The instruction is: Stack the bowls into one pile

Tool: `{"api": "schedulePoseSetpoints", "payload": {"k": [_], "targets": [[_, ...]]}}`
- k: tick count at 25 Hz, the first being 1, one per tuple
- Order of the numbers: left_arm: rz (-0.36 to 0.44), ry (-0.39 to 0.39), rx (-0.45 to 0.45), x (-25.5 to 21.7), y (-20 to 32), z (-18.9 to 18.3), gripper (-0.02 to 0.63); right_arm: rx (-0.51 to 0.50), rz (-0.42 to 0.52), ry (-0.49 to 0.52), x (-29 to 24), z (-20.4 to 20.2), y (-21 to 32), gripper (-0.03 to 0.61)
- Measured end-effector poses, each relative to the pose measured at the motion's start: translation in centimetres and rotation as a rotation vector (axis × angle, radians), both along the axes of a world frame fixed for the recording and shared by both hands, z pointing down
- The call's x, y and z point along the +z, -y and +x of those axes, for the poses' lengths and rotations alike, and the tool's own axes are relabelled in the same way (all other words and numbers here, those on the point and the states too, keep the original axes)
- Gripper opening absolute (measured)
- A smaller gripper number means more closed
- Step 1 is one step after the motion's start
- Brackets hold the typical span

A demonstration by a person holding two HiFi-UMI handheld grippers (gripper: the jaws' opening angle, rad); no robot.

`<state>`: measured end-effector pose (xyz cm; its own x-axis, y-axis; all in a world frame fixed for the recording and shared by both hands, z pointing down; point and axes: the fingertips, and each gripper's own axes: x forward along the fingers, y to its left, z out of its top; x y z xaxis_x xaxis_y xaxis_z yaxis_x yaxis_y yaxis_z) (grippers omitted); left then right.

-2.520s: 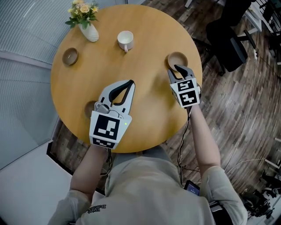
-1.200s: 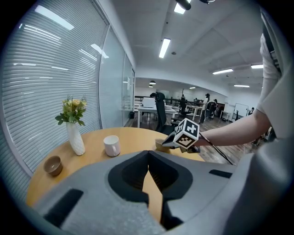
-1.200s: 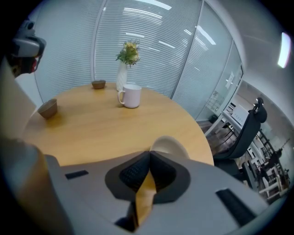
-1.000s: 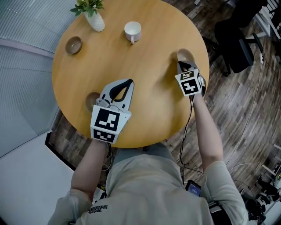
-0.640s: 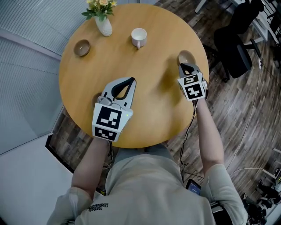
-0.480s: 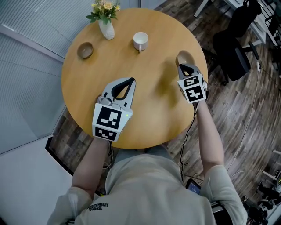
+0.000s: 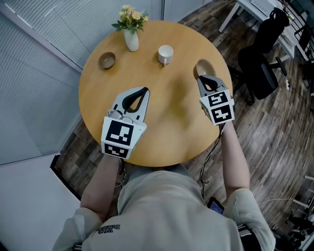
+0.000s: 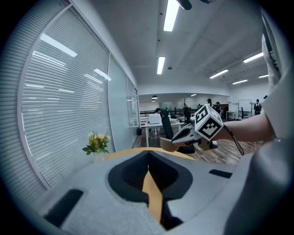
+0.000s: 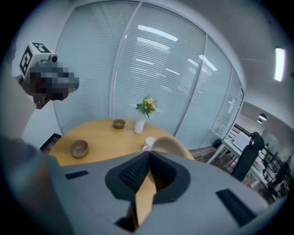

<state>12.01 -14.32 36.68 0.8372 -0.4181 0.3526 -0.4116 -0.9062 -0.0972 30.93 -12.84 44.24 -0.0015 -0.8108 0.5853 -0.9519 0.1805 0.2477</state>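
Three brown bowls (image 7: 107, 60), unstacked

The honey-toned wooden table (image 7: 167, 122) bore a tan bowl (image 7: 202, 67), white mug (image 7: 166, 54), white vase (image 7: 131, 41) and yellow flowers (image 7: 130, 14); the grey left gripper (image 7: 145, 90) and right gripper (image 7: 201, 78) carried black-and-white square markers.

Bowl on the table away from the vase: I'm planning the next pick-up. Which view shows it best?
The right gripper view: the bowl stands whole and upright on the table, nothing over it. The head view does not show it; the left gripper covers that spot. The left gripper view looks over the table and misses it.
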Motion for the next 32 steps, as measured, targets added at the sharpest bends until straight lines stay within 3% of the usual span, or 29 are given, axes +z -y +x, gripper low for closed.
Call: {"api": "schedulePoseSetpoints", "payload": {"k": [15,26,32], "targets": [[0.057,-0.04,-0.096,-3.4,-1.2,-8.2,0.021,-0.149,0.191,0.154,-9.2,-11.4,-0.5,0.031],[0.116,-0.078,-0.231,-6.2,-1.2,-15.3,0.021,-0.329,0.291,0.16,-14.6,-19.3,-1.1,0.031],[0.132,-0.083,-0.28,-7.2,-1.1,-18.1,0.021,-0.402,0.297,0.153,-15.3,-22.4,-0.9,0.031]]}}
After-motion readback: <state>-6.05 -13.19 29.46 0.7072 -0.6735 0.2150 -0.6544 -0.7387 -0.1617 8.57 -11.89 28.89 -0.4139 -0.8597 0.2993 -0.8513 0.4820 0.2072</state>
